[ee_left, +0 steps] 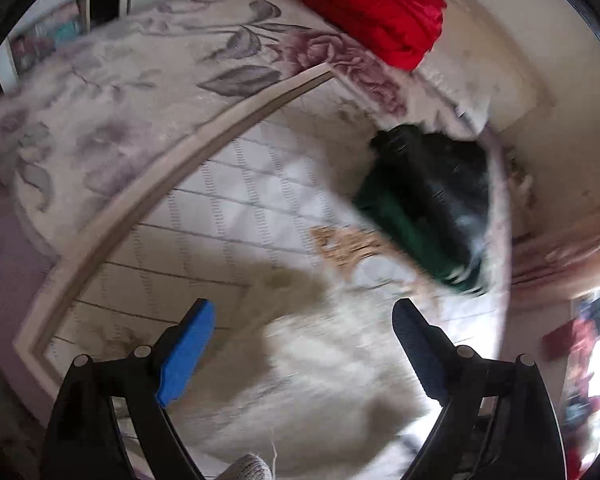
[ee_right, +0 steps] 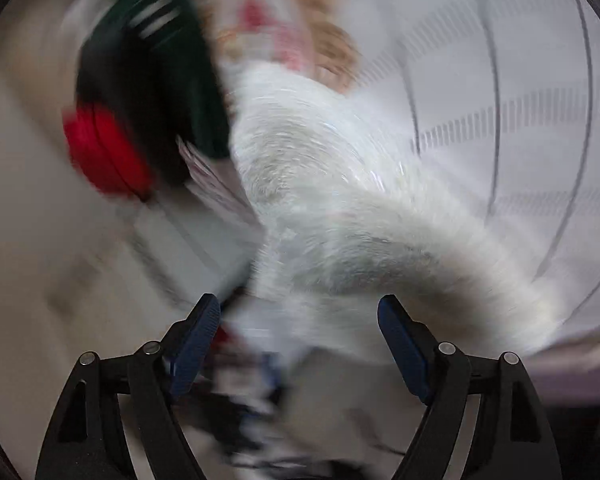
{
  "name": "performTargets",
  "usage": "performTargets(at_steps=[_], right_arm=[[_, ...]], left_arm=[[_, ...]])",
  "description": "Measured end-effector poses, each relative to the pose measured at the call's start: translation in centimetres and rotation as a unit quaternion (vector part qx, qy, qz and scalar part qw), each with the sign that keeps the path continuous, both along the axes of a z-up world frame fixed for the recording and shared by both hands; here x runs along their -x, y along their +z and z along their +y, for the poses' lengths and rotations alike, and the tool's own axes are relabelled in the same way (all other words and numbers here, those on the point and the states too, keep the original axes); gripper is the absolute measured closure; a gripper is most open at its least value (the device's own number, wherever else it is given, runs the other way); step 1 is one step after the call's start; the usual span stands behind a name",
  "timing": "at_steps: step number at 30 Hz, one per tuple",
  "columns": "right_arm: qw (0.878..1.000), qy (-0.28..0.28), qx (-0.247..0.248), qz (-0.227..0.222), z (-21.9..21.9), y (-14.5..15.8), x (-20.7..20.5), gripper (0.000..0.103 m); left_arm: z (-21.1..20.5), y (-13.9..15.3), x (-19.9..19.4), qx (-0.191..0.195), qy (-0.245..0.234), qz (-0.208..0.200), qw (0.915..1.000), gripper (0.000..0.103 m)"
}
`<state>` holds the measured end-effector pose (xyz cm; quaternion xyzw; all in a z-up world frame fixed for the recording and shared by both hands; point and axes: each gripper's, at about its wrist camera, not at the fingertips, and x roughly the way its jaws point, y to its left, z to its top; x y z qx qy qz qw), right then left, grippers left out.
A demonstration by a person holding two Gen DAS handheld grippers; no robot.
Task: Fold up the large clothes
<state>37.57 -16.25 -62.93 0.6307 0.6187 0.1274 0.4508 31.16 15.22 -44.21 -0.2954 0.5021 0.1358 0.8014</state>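
Observation:
A fuzzy white garment (ee_left: 320,368) lies bunched on the quilted bed cover (ee_left: 228,208), just ahead of my left gripper (ee_left: 304,320), which is open above it with nothing between its blue pads. In the right wrist view the same white garment (ee_right: 340,200) stretches across the middle, blurred by motion. My right gripper (ee_right: 300,316) is open, its jaws wide apart over the garment's near edge. A folded dark green and black garment (ee_left: 424,200) lies beyond, also in the right wrist view (ee_right: 160,68). A folded red garment (ee_left: 380,8) sits at the far end of the bed, also in the right wrist view (ee_right: 104,156).
A floral blanket (ee_left: 120,112) covers the bed's left part. A tan patterned patch (ee_left: 348,244) shows on the cover by the green garment. Shelves (ee_left: 48,36) stand at the far left; clutter (ee_left: 588,340) lies at the right. Both views are motion-blurred.

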Motion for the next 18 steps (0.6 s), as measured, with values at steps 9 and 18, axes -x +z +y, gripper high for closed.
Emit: performTargets(at_steps=[9, 18], right_arm=[[0.836, 0.424, 0.244, -0.251, 5.0, 1.0, -5.7, 0.020], [0.854, 0.412, 0.162, -0.274, 5.8, -2.0, -5.9, 0.049]], left_arm=[[-1.3, -11.9, -1.1, -0.043, -0.020, 0.105, 0.9933, 0.009], [0.9, -10.7, -2.1, -0.035, 0.002, 0.077, 0.9964, 0.007]])
